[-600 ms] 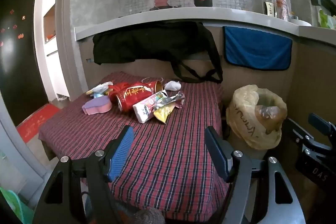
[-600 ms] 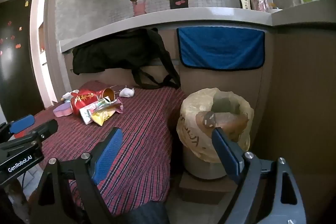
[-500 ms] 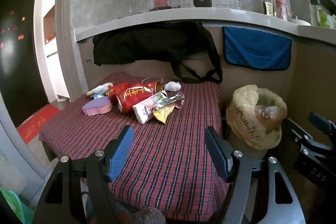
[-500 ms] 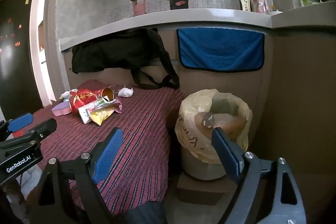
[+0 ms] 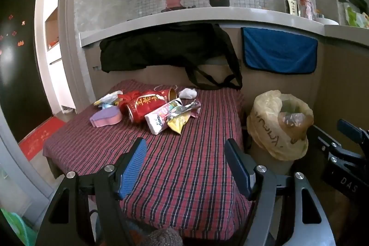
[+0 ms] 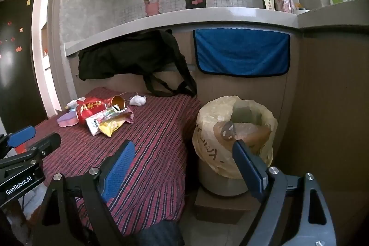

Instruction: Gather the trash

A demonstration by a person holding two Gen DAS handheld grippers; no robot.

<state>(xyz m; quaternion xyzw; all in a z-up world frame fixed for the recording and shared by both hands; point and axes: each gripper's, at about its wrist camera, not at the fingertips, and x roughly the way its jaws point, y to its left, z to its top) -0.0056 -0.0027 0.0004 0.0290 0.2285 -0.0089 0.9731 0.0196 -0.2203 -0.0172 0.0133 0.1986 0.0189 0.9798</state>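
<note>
A low bench [image 5: 184, 176] draped in a red, dark-striped plaid cloth carries a heap of trash toward its far left corner: a red cylindrical drink can with gold lettering [image 5: 147, 105] lying on its side, a white and pink paper carton [image 5: 161, 118] leaning against it, a crumpled yellow foil snack wrapper [image 5: 178, 123] just beside the carton, a flat purple and pink sponge [image 5: 106, 118] on the left of the can, some white crumpled wrappers [image 5: 108, 98] behind the sponge, and a white tissue ball [image 5: 188, 93] near the far edge. Off the bench's right edge stands a round bin lined with a pale yellow plastic bag [image 5: 279, 123], with brownish waste showing inside. The left hand-held gripper [image 5: 185, 165] hangs above the near edge of the bench, tilted slightly downward, its blue-padded jaws spread fully wide with nothing between them. The right hand-held gripper [image 6: 182, 167] sits over the bench's right edge, near the lined bin [image 6: 233, 130], also fully spread and empty. A black bag [image 5: 166, 47] and a blue towel [image 5: 279, 53] hang from the grey ledge behind the bench.
</note>
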